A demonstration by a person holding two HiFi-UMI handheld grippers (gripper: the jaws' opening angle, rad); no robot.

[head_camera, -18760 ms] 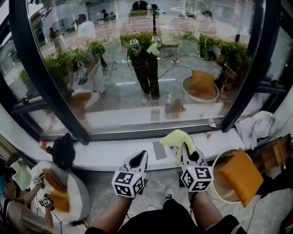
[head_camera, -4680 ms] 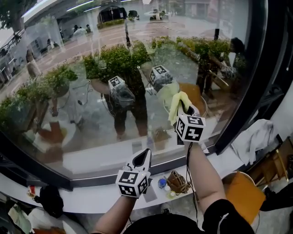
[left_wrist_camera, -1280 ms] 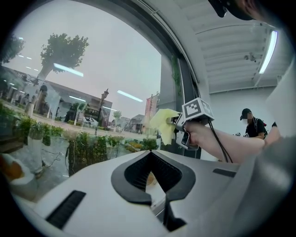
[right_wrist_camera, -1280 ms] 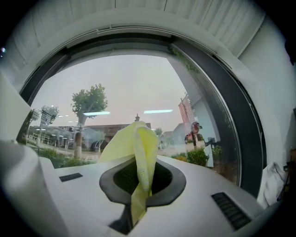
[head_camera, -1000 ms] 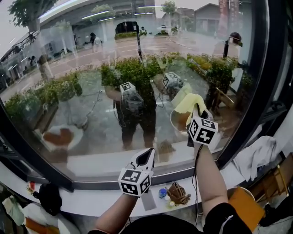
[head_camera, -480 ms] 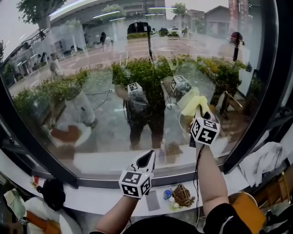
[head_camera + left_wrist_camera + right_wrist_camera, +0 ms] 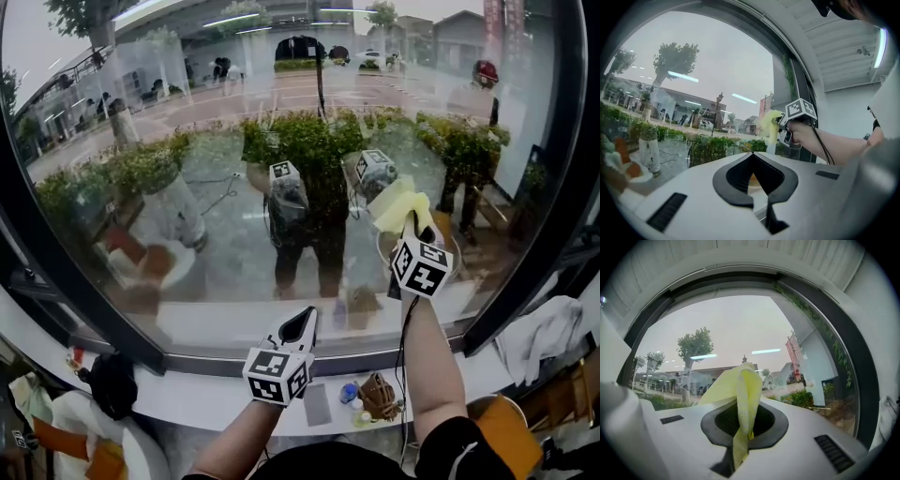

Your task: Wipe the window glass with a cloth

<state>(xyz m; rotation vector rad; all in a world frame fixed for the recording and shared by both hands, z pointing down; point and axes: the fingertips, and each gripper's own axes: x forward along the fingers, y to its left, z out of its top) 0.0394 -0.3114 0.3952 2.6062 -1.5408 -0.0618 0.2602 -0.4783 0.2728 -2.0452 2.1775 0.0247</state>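
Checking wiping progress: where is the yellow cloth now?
Head view, right of centre: the yellow cloth sits clamped in the right tool, held up at the window glass.

White sill with small clutter

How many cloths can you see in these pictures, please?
2: a yellow cloth clamped in the right gripper up by the glass, and a white cloth heaped at the far right. Others may be hidden.
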